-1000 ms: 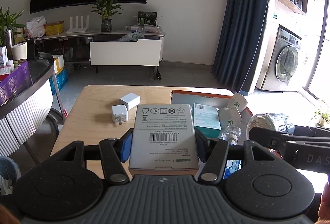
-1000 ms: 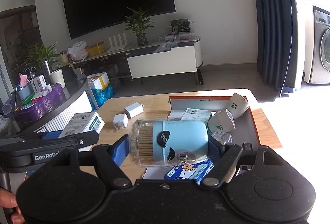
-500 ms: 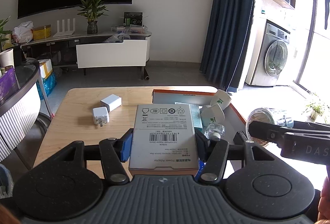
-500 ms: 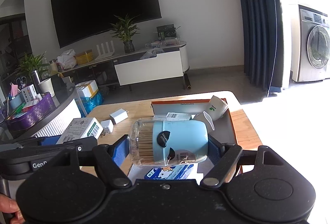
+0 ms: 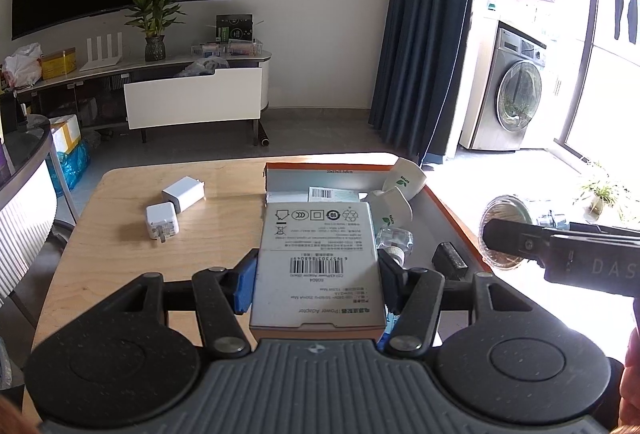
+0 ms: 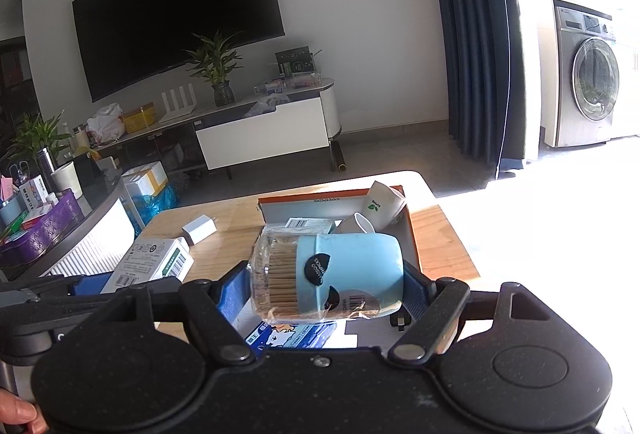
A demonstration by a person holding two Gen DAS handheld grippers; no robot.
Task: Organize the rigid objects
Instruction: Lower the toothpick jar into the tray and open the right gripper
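My left gripper (image 5: 318,284) is shut on a white power adapter box (image 5: 320,258), held flat above the near left part of the orange-rimmed tray (image 5: 448,210). My right gripper (image 6: 325,288) is shut on a blue toothpick jar (image 6: 332,274) lying sideways, over the same tray (image 6: 414,246). The jar (image 5: 505,230) and the right gripper's finger show at the right edge of the left wrist view. The adapter box (image 6: 154,264) appears at the left of the right wrist view. Inside the tray lie two white paper cups (image 5: 404,180), a clear small bottle (image 5: 394,240) and a dark item (image 5: 450,258).
Two white charger plugs (image 5: 162,224) lie on the wooden table (image 5: 120,218) left of the tray. A blue printed packet (image 6: 292,334) lies in the tray under the jar. A curved counter (image 6: 80,234) with a purple basket stands to the left. Beyond are a TV cabinet and a washing machine.
Both grippers have shifted sideways to the right over the table with their loads; the tray now sits more centred under them and the charger plugs lie further left.
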